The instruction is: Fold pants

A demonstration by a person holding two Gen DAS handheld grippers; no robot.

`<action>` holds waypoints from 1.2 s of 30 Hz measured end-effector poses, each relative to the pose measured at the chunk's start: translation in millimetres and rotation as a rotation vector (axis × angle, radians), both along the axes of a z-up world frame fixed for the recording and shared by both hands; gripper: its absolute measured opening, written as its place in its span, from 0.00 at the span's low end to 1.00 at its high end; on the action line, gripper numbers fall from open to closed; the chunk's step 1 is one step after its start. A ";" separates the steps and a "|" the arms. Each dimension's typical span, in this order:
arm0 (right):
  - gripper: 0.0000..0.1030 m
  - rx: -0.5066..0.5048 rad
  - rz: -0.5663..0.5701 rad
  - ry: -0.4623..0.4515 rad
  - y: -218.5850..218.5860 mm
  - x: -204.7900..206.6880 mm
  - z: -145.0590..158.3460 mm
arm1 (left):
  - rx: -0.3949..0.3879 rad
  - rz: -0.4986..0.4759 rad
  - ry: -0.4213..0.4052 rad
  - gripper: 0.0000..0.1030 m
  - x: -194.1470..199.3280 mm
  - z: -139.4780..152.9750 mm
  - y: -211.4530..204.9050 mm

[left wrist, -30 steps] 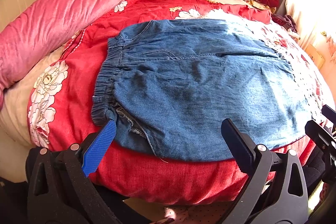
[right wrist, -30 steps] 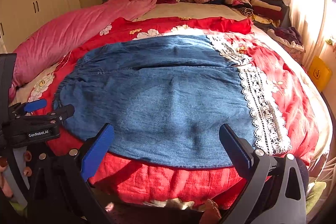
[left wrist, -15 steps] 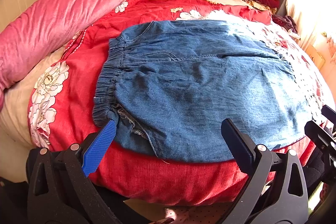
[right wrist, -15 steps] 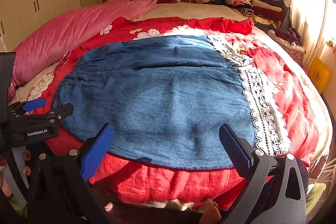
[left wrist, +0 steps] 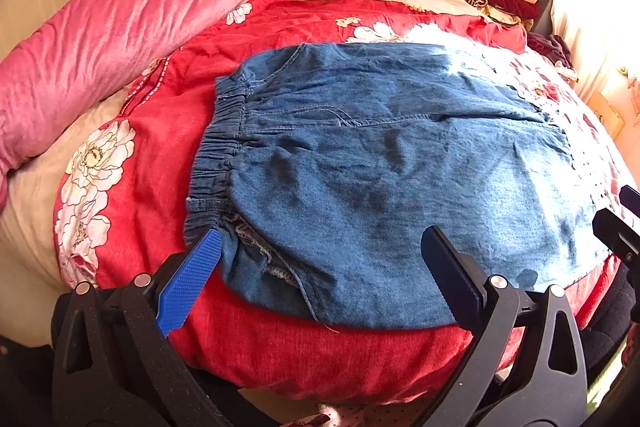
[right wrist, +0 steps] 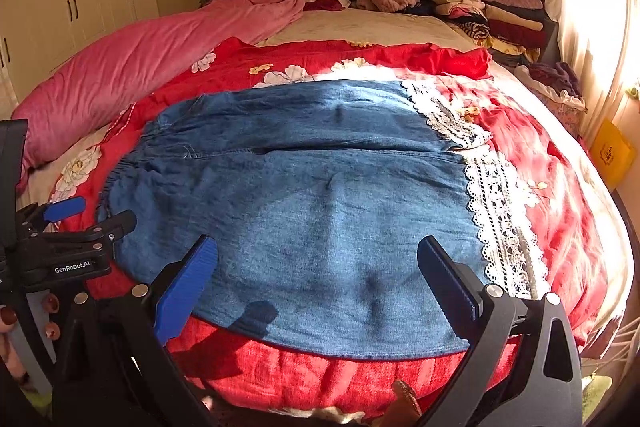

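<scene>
1. Denim pants are lying spread flat across a red floral bedspread, the elastic waistband to the left.
2. The left gripper is hovering, jaws spread wide, at the waistband's near corner.
3. The right gripper is gaping wide over the near hem, beside the lace trim.
</scene>
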State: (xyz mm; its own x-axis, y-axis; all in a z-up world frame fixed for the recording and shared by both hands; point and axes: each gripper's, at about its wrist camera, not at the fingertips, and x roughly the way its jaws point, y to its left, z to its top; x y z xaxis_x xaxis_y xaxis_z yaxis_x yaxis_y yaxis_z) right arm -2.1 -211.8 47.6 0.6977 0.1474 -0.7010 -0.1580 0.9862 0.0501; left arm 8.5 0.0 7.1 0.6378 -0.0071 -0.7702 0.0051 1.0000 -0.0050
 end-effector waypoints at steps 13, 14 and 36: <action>0.96 0.010 0.090 0.046 27.9 60.8 -3.2 | -0.008 0.067 0.001 0.91 42.2 1.4 35.2; 0.96 0.001 0.095 0.044 30.6 66.4 -3.4 | -0.008 0.072 0.001 0.91 45.3 1.6 37.1; 0.96 -0.084 0.231 0.062 83.8 195.9 4.5 | -0.038 0.100 0.039 0.91 159.5 9.5 92.1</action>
State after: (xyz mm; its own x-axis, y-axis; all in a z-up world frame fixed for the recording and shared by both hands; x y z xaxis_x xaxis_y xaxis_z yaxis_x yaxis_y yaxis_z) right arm 193.8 -128.0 52.1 0.6077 0.2373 -0.7579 -0.3793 0.9252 -0.0144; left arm 168.0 92.1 16.6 0.6064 0.0253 -0.7948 -0.0960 0.9945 -0.0416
